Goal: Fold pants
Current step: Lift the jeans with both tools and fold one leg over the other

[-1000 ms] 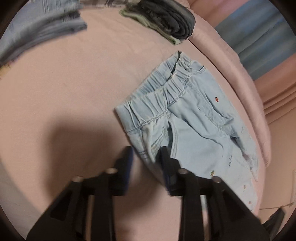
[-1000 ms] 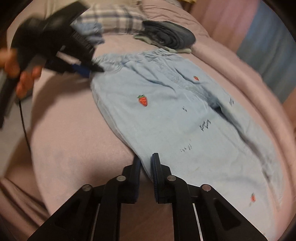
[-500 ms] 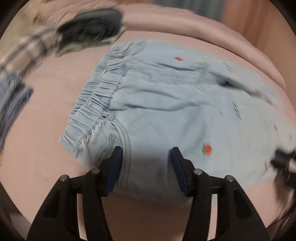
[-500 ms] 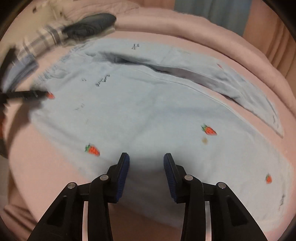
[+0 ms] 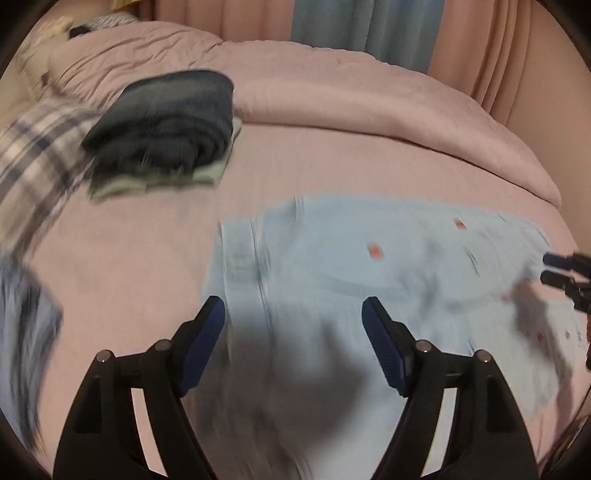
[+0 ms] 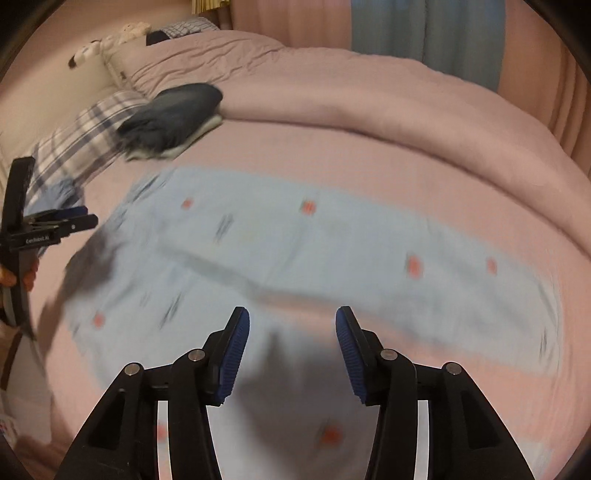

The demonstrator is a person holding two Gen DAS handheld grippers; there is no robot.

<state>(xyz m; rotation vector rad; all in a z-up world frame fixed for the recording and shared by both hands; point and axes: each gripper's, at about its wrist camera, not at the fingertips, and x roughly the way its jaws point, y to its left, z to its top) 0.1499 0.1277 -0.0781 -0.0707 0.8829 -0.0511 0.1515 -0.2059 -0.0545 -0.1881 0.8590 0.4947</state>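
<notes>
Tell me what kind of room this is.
Most likely a bedroom: the light-blue pants lie on a bed with a pink sheet, a bunched pink duvet behind, pillows and curtains.

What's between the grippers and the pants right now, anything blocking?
Nothing visible. The light blue pants lie flat right below both opening grippers, left gripper and right gripper. The dark folded clothes sit well beyond the waistband.

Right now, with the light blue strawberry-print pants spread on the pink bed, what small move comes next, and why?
Probably lower both grippers onto one long edge: the light blue pants lie spread flat, while the left gripper and right gripper hover with jaws opening and nothing between them.
</notes>
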